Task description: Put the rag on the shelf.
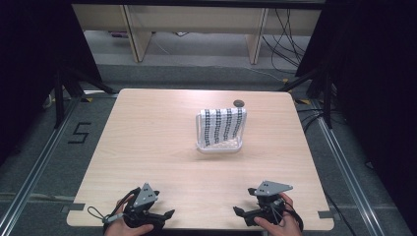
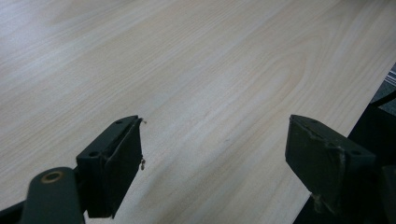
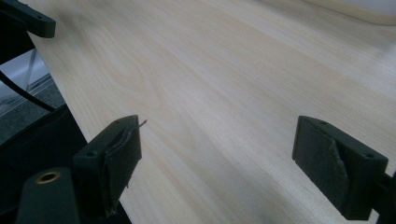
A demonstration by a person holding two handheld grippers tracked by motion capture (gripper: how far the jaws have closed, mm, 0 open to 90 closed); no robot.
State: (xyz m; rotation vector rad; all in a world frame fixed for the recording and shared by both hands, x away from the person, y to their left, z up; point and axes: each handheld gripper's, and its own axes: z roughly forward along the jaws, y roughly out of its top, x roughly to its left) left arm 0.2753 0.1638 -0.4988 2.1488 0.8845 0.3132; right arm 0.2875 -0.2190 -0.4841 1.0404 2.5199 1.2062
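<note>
High view: a pale wooden table (image 1: 147,147) carries a clear plastic tray (image 1: 219,146) just beyond its middle, toward the far edge. A white cloth with black patterned stripes (image 1: 226,124) is draped over the tray's upright back. A small dark round object (image 1: 239,103) sits just behind it. The left hand-held gripper (image 1: 164,215) rests at the near edge by the left corner, the right hand-held gripper (image 1: 241,212) at the near edge toward the right corner; both are well apart from the tray and point toward each other.

Left gripper view: the left hand-held gripper (image 2: 212,158) has its jaws spread wide over bare wood, holding nothing.

Right gripper view: the right hand-held gripper (image 3: 217,161) is equally wide open and empty; the tray's pale rim (image 3: 364,11) shows at the top.

Likely risk: the light tray may slide or tip if the cloth is pulled from one side only.
</note>
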